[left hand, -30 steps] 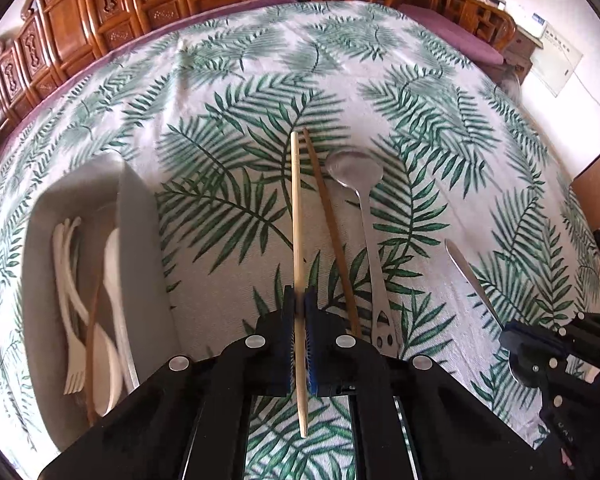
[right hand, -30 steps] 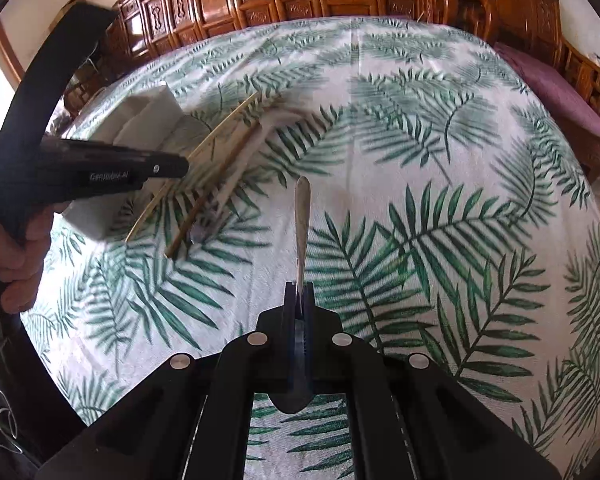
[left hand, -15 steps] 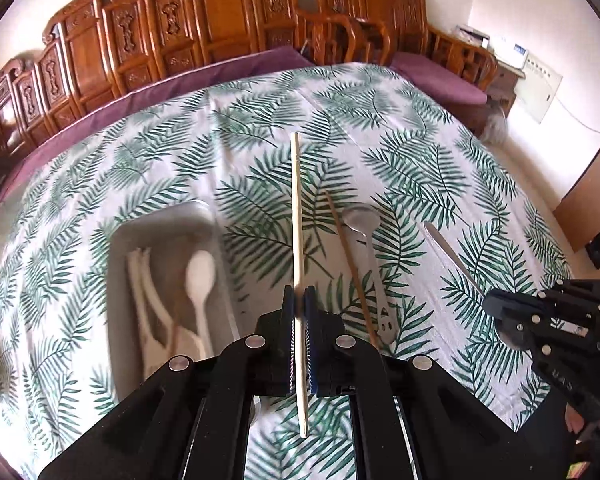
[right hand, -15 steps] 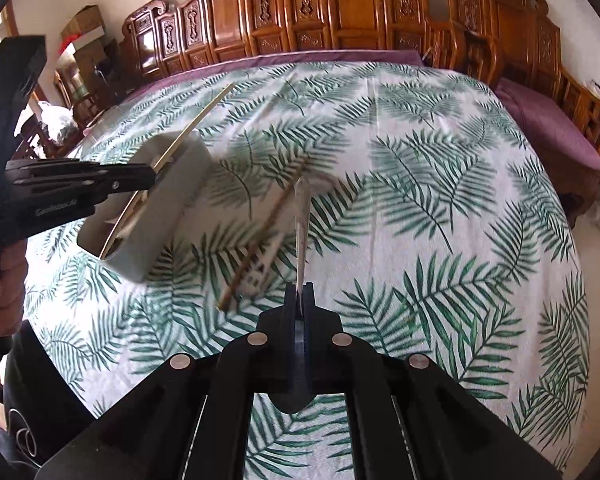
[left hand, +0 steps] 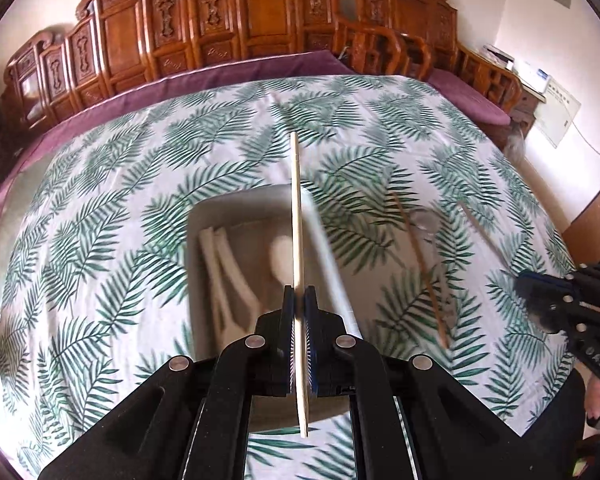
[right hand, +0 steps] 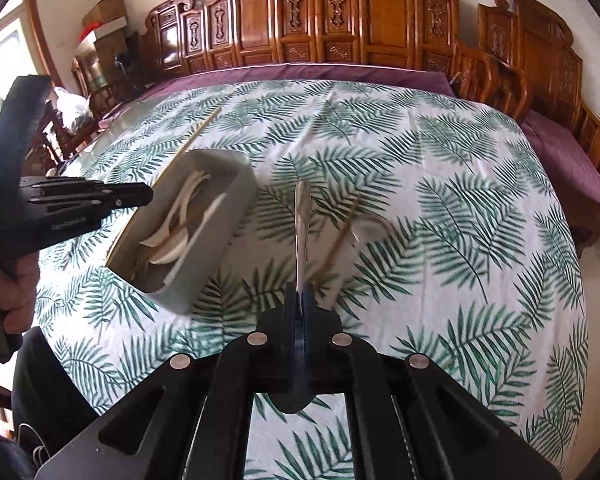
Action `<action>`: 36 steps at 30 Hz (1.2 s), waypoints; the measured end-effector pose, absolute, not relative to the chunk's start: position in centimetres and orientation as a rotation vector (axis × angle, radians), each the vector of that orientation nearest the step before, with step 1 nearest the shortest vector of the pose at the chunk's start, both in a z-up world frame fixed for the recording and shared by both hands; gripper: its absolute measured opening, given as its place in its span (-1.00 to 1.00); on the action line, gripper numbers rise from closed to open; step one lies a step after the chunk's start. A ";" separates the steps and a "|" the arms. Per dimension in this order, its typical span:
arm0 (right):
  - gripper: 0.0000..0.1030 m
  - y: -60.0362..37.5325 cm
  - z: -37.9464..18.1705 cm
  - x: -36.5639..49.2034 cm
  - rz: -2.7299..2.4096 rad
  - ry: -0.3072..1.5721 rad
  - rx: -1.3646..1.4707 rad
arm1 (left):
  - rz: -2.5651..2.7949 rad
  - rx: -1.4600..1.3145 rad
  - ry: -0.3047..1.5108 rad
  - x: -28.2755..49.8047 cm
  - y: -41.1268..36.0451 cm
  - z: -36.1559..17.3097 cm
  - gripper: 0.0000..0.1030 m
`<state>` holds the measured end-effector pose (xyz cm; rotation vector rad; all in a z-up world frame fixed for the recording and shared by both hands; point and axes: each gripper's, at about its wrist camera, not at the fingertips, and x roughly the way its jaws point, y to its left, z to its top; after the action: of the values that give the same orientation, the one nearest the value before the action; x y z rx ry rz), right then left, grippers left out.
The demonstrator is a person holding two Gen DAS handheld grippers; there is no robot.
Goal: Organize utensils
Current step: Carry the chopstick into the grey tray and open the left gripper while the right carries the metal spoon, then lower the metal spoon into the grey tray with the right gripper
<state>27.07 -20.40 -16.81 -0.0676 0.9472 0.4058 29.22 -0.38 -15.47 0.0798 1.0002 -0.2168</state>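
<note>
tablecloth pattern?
The tablecloth is white with green palm-frond leaves; clearest in the right wrist view.

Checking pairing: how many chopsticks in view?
2. A pale chopstick in the left gripper, above the tray; a brown chopstick on the tablecloth, right of the tray. The tray may hide more.

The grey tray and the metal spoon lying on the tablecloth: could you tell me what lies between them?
In the left wrist view, one brown chopstick lies on the cloth between the grey tray and the metal spoon.
</note>
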 end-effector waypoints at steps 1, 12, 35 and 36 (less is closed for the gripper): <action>-0.92 -19.9 -16.7 27.2 0.411 0.945 -0.071 | -0.213 0.076 1.006 29.4 0.2 -15.7 -0.92; -0.92 -16.2 -16.3 28.1 0.453 0.952 -0.111 | -0.194 0.030 1.061 30.6 3.2 -18.4 -0.92; -0.92 -7.6 -17.1 31.9 0.553 0.980 -0.102 | -0.143 -0.019 0.979 27.7 8.1 -15.4 -0.54; -0.92 -7.0 -17.3 32.4 0.554 0.989 -0.093 | -0.139 -0.021 0.977 27.7 8.4 -15.3 -0.54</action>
<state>32.35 -7.03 -17.35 -0.0933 0.9886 0.5537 27.65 8.37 -15.28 -0.0210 0.9769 -0.1395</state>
